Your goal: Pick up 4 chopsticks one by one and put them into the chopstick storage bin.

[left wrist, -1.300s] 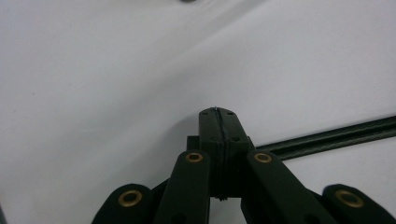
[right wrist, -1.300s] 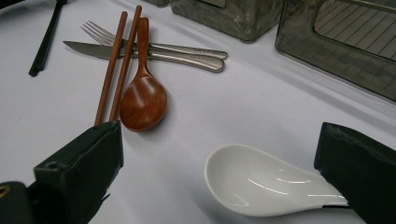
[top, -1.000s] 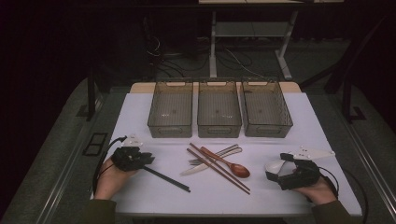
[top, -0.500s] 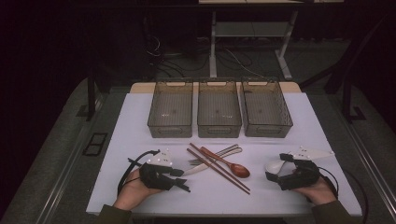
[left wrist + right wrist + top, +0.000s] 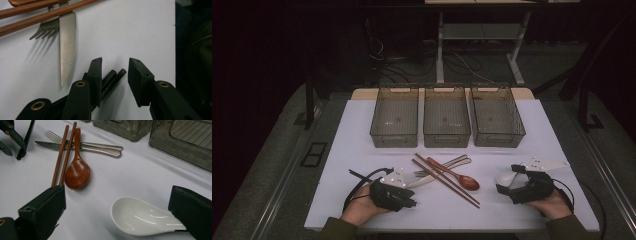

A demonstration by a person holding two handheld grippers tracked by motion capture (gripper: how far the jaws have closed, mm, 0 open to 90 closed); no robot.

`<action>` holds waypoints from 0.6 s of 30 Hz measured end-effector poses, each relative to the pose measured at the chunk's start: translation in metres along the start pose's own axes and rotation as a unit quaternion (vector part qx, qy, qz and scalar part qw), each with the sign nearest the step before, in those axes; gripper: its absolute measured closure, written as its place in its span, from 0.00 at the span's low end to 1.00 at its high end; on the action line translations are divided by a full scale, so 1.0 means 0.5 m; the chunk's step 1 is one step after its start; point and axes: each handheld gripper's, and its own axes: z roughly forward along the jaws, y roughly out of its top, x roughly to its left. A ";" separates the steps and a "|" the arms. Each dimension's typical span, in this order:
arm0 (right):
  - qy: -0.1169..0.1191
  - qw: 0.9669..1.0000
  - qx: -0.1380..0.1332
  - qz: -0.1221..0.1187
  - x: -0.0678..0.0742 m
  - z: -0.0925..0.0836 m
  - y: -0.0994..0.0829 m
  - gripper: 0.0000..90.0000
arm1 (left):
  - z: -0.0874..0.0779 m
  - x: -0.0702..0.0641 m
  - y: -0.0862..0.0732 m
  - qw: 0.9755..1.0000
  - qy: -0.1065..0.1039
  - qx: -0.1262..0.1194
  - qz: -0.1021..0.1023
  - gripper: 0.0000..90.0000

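My left gripper (image 5: 412, 196) lies low at the table's front left, jaws pointing right. Its jaws (image 5: 115, 61) have just been opening and stand open. A pair of black chopsticks (image 5: 112, 77) lies on the table under the left jaw, tips poking into the gap, with no pad pressing on them. Their far end (image 5: 356, 175) sticks out behind the hand. My right gripper (image 5: 507, 182) rests at the front right, open (image 5: 117, 192). A white ceramic spoon (image 5: 140, 216) lies between its jaws, its handle running under the right one.
Wooden chopsticks (image 5: 447, 181), a wooden spoon (image 5: 464, 181), a steel fork and a knife (image 5: 66, 45) lie crossed mid-table. Three clear bins (image 5: 394, 140) (image 5: 446, 140) (image 5: 499, 140) stand in a row behind them. The table's front edge is close to both hands.
The left hand has slid right along the black chopsticks toward the cutlery, and its jaws stand wider apart. The right hand and the white spoon have stayed put.
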 end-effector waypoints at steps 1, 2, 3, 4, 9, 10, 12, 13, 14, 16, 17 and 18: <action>0.000 1.000 0.000 0.000 0.000 0.000 0.000 0.01 | 0.002 -0.001 0.000 1.000 0.002 0.003 0.001 0.70; 0.000 1.000 0.000 0.000 0.000 0.000 0.000 0.01 | 0.004 -0.001 0.000 1.000 0.003 0.007 0.003 0.71; 0.000 1.000 0.000 0.000 0.000 0.000 0.000 0.01 | 0.005 -0.001 0.000 1.000 0.005 0.010 0.007 0.71; 0.000 1.000 0.000 0.000 0.000 0.000 0.000 0.01 | 0.008 -0.002 -0.001 1.000 0.008 0.014 0.009 0.71; 0.000 1.000 0.000 0.000 0.000 0.000 0.000 0.01 | 0.010 -0.004 0.000 1.000 0.012 0.021 0.018 0.73; 0.000 1.000 0.000 0.000 0.000 0.000 0.000 0.01 | 0.010 -0.004 0.000 0.999 0.013 0.021 0.021 0.73; 0.000 1.000 0.001 0.001 0.000 0.000 0.000 0.01 | 0.010 -0.006 0.001 0.999 0.012 0.022 0.022 0.75; 0.000 1.000 0.001 0.001 0.000 0.000 0.000 0.01 | 0.010 -0.006 0.001 0.999 0.012 0.022 0.022 0.75; 0.000 1.000 0.000 0.000 0.000 0.000 0.000 0.01 | 0.010 -0.006 0.001 0.999 0.012 0.023 0.024 0.76; 0.000 1.000 0.000 0.000 0.000 0.000 0.000 0.01 | 0.010 -0.007 0.001 0.999 0.014 0.025 0.026 0.78; 0.000 1.000 0.000 0.000 0.000 0.000 0.000 0.01 | 0.010 -0.007 0.002 0.999 0.015 0.026 0.027 0.79; 0.000 1.000 0.000 0.000 0.000 0.000 0.000 0.01 | 0.010 -0.007 0.002 0.999 0.016 0.027 0.029 0.79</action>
